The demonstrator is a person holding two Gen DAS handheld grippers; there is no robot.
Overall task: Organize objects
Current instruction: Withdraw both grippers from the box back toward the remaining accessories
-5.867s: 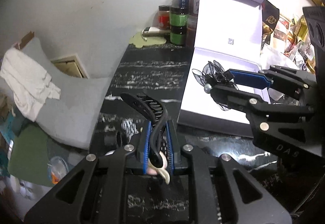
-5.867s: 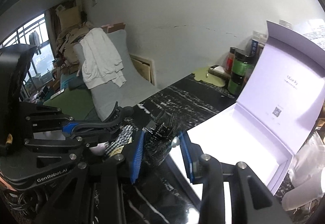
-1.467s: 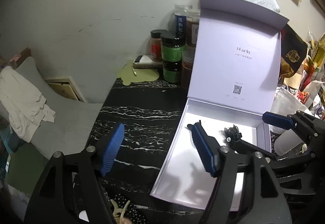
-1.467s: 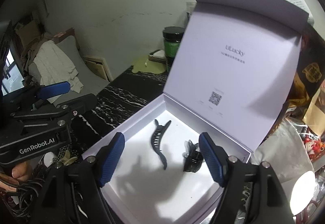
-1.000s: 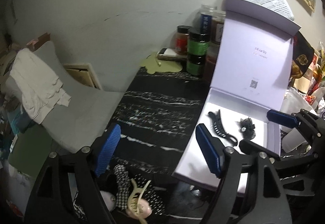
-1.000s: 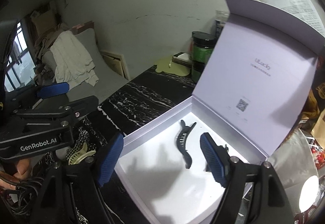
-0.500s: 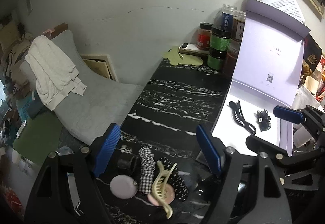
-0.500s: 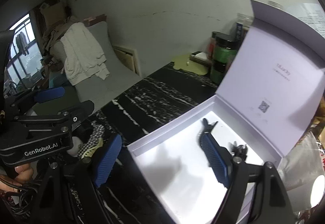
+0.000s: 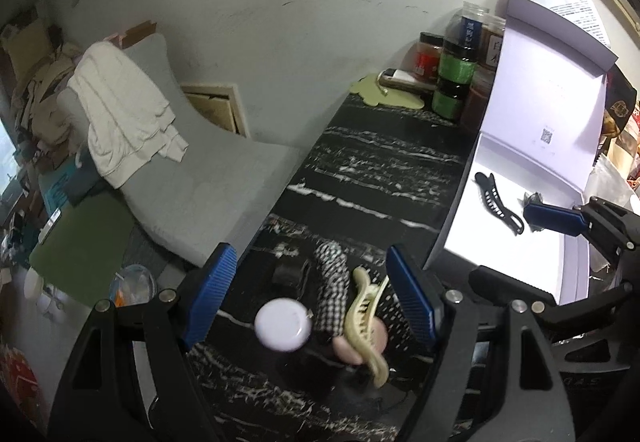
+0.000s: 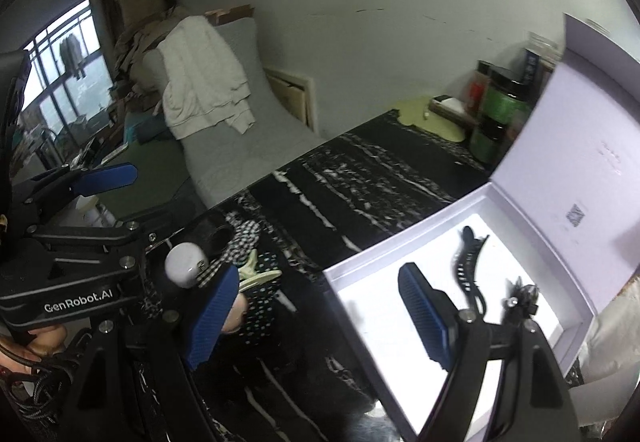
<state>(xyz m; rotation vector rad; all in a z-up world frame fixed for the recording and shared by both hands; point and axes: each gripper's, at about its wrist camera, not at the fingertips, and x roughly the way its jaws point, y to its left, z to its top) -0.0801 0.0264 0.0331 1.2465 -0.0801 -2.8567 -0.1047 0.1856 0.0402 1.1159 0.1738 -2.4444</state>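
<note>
- Both clips are dropped off in the box (image 9: pixel 576 254) now: long black clip (image 9: pixel 498 201) and the little flower clip (image 10: pixel 522 298).
- I've swung both hands back left to the pile on the bench (image 9: pixel 360 169).
- Left jaws (image 9: pixel 308 298) wide open, empty, over the cream claw clip (image 9: pixel 366 318) and checkered scrunchie (image 9: pixel 332 282).
- Right jaws (image 10: pixel 320 310) open too, nothing in them. Cream clip's probably next.

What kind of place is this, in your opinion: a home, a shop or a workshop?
Most likely a lived-in home, perhaps a bedroom corner. A white garment hangs over a grey cushion, food jars stand at the wall on the black marble tabletop, and hair clips lie in an open gift box.
</note>
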